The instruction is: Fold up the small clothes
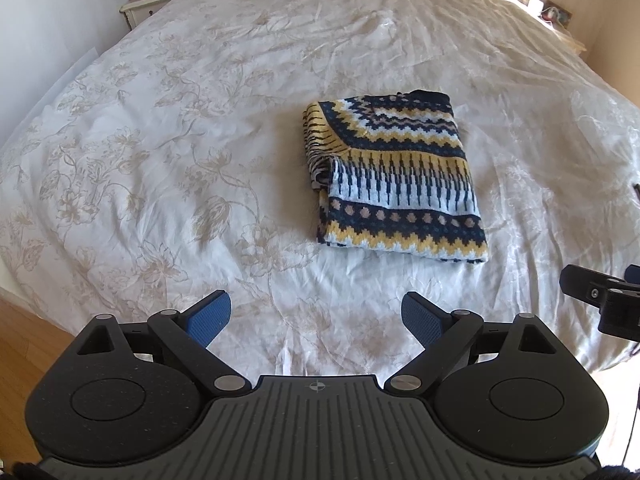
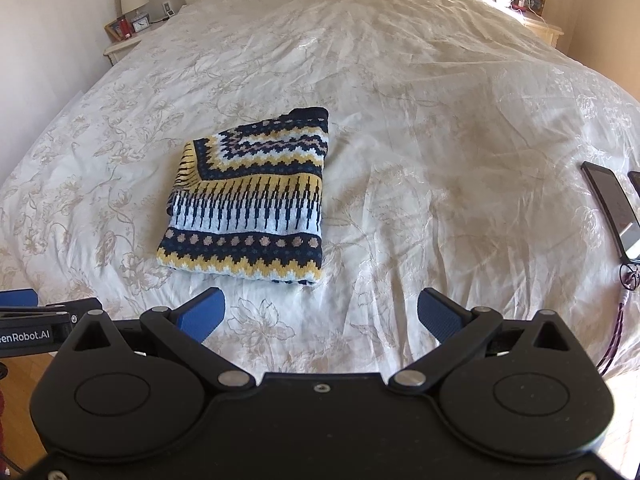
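On bed [image 1: 200,160]: folded sweater [image 1: 396,176]; phone [image 2: 612,208] edge-cropped.

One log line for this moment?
left tool: open, empty | right tool: open, empty | sweater: folded on bed, untouched

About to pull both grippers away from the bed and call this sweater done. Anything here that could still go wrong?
The folded sweater has a loose bulge of layers at its left edge; it may spring open. The phone lies near the bed's right edge, its cord hanging off, so a sweep by the open right gripper could snag it. The left gripper is open too, clear of the cloth.
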A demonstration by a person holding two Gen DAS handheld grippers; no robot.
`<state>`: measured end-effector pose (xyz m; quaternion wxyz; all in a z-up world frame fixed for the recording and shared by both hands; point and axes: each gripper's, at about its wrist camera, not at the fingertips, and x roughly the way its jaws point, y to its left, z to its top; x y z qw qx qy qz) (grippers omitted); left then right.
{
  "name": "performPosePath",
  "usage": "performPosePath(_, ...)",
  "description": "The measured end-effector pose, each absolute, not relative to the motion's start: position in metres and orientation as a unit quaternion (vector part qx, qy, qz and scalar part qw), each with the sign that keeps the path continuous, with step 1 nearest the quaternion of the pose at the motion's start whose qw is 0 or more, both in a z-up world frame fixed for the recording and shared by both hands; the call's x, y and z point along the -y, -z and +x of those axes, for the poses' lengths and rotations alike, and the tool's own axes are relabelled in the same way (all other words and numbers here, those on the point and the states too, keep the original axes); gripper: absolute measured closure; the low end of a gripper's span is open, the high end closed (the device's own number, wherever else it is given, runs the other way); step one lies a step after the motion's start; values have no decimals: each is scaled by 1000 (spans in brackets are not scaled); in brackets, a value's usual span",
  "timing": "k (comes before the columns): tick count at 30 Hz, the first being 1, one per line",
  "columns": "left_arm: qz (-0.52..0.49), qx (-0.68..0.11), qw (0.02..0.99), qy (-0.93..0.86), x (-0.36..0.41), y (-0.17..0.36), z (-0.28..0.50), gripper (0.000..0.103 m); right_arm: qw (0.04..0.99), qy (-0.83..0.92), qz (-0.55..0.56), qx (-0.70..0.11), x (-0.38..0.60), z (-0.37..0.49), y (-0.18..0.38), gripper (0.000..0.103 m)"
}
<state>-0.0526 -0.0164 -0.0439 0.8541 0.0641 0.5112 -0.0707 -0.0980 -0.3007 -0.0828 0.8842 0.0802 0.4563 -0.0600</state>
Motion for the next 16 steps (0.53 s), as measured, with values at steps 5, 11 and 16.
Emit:
performPosePath(5,68,-515,851,74,18,46,-50,10,880,64,85,-462,303,-96,85,1)
performPosePath(11,67,-519,849,76,21,48,-45,10,876,68,91,-469,307,-93,89,1)
performPosePath(16,68,-524,845,78,25,52,-39,10,872,70,95,-475,309,-88,92,1)
